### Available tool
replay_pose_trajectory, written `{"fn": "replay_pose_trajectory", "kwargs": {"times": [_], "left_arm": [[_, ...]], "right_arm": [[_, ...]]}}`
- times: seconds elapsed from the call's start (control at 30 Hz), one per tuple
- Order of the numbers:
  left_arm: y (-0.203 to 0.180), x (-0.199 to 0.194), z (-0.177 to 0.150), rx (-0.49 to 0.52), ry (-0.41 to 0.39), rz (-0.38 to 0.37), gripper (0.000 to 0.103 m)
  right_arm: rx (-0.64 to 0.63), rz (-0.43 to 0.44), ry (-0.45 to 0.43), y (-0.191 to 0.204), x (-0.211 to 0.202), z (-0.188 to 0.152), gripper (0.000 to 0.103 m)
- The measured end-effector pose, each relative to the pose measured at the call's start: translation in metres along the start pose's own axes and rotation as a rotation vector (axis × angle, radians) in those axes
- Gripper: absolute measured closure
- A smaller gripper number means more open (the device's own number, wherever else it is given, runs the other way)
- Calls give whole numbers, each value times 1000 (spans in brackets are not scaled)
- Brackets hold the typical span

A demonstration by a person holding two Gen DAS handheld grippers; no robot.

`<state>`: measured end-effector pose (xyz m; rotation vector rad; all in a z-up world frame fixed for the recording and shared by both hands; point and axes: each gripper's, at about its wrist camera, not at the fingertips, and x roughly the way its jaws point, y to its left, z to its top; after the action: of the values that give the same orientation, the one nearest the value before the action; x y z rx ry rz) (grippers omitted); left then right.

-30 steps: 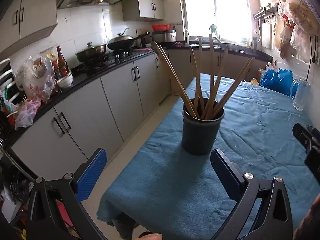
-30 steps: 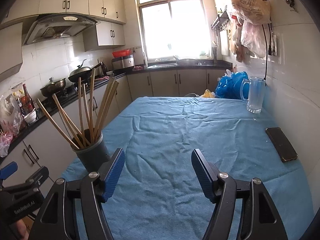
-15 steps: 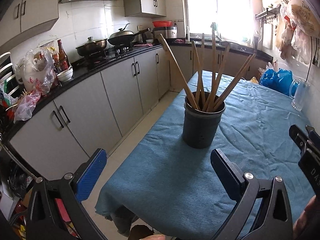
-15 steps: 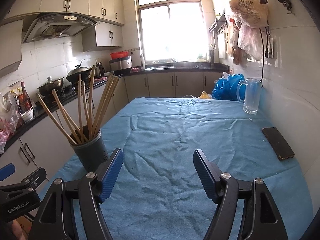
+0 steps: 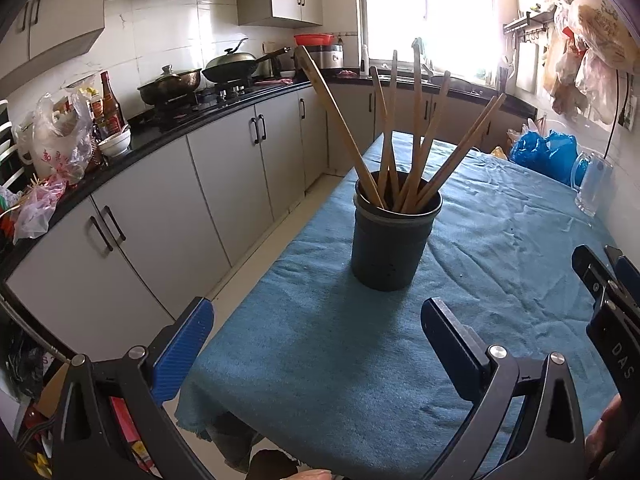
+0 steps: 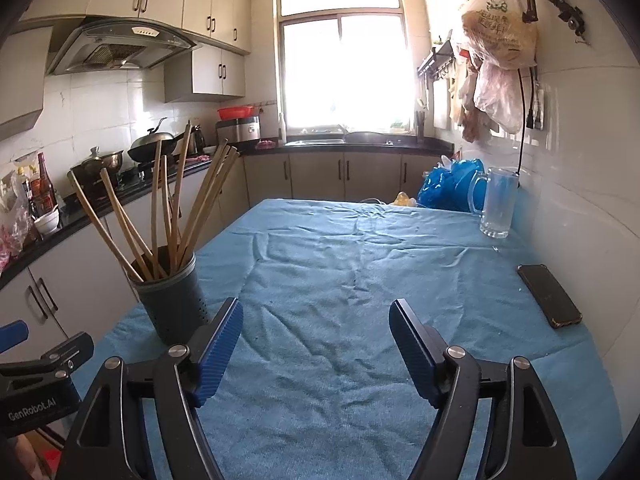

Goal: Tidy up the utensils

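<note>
A dark round utensil holder (image 5: 390,240) stands on the blue tablecloth (image 5: 500,248) near the table's left edge. Several long wooden utensils (image 5: 416,132) stand in it, fanned out. It also shows in the right wrist view (image 6: 174,300) at the left, with the wooden utensils (image 6: 176,204) in it. My left gripper (image 5: 316,324) is open and empty, held back from the holder near the table's front corner. My right gripper (image 6: 316,328) is open and empty above the cloth, to the right of the holder.
A glass mug (image 6: 496,204) and blue plastic bags (image 6: 452,184) sit at the far right of the table. A black phone (image 6: 550,296) lies near the right wall. Kitchen cabinets (image 5: 168,216) and a stove with pans (image 5: 200,76) line the left.
Both grippers have drawn back and up a little from the holder. Both stay open and empty. The holder and utensils have not moved.
</note>
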<state>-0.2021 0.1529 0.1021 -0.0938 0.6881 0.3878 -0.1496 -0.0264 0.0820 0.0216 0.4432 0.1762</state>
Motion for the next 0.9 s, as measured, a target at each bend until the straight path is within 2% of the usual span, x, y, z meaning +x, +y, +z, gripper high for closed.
{"fn": "replay_pose_trajectory", "kwargs": {"times": [0.5,0.9], "left_arm": [[-13,27,-2,15,53,-39,0],[-2,34,-4,-13,80,-43,0]], "right_arm": [[3,-24,27,-7,21,-8,22],[-32,-19,28,7,21,-9,21]]}}
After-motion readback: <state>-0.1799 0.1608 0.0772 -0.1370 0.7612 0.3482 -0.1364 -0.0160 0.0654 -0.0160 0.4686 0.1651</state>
